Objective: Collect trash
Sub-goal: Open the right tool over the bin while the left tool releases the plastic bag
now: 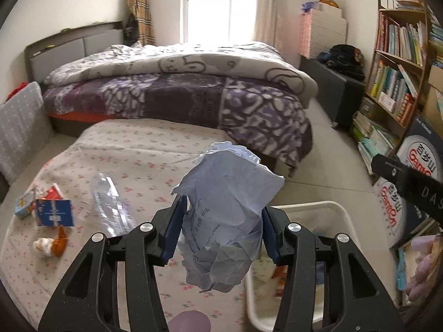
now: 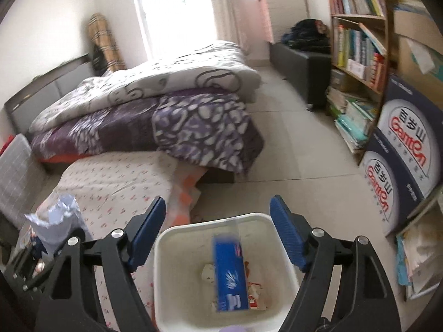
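Observation:
My left gripper (image 1: 220, 228) is shut on a crumpled ball of pale blue paper (image 1: 225, 213) and holds it above the floral table's right edge, just left of the white bin (image 1: 342, 213). The paper also shows in the right wrist view (image 2: 56, 221). My right gripper (image 2: 218, 235) is open and empty above the white bin (image 2: 171, 238). A blue box (image 2: 229, 271) is blurred inside the bin, over other wrappers. On the table lie a clear plastic bottle (image 1: 110, 204), a blue carton (image 1: 54, 211), a small blue box (image 1: 25, 206) and an orange-white wrapper (image 1: 51, 244).
The floral-cloth table (image 1: 133, 155) stands in front of a bed with purple bedding (image 1: 193, 94). A bookshelf (image 1: 396, 63) and Ganten water boxes (image 2: 404, 149) line the right side. A dark cabinet (image 1: 335, 94) stands on the tiled floor behind.

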Demonstrator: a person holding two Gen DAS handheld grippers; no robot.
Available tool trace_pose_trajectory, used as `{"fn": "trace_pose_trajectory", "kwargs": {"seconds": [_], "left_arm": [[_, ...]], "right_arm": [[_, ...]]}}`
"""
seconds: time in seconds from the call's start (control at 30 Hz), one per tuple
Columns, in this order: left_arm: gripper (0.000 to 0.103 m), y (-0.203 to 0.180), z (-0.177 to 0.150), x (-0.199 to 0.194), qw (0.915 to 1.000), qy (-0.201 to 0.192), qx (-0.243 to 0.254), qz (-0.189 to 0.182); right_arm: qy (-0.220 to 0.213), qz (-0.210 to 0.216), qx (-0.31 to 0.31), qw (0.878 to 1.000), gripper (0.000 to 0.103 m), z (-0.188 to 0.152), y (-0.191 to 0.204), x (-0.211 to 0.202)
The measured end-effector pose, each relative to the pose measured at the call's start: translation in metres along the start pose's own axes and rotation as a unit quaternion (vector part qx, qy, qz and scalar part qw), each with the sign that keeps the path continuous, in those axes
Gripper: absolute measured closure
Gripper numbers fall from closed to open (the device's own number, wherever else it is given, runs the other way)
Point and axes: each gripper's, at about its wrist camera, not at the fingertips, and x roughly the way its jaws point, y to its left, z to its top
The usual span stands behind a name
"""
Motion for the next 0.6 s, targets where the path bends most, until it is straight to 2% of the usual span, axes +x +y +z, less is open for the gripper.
{"fn": "trace_pose_trajectory", "kwargs": {"seconds": [0.17,0.47,0.57,0.6], "left_arm": [[0.055,-0.023,-0.001,0.011,0.9992,0.020,0.005,-0.034],[0.054,-0.059,-0.004,0.023,0.9963,0.042,0.025,-0.071],[0.049,-0.069,-0.006,0.025,0.9940,0.051,0.035,-0.090],[0.039,-0.071,-0.006,0.025,0.9933,0.055,0.037,-0.095]], "right_arm": [[-0.004,-0.011,0.038,0.999,0.021,0.007,-0.026,-0.001],[-0.015,-0.014,0.085,0.996,0.018,0.016,-0.058,-0.007],[-0.016,-0.014,0.092,0.996,0.018,0.018,-0.062,-0.007],[-0.016,-0.013,0.096,0.995,0.017,0.019,-0.064,-0.008]]}}
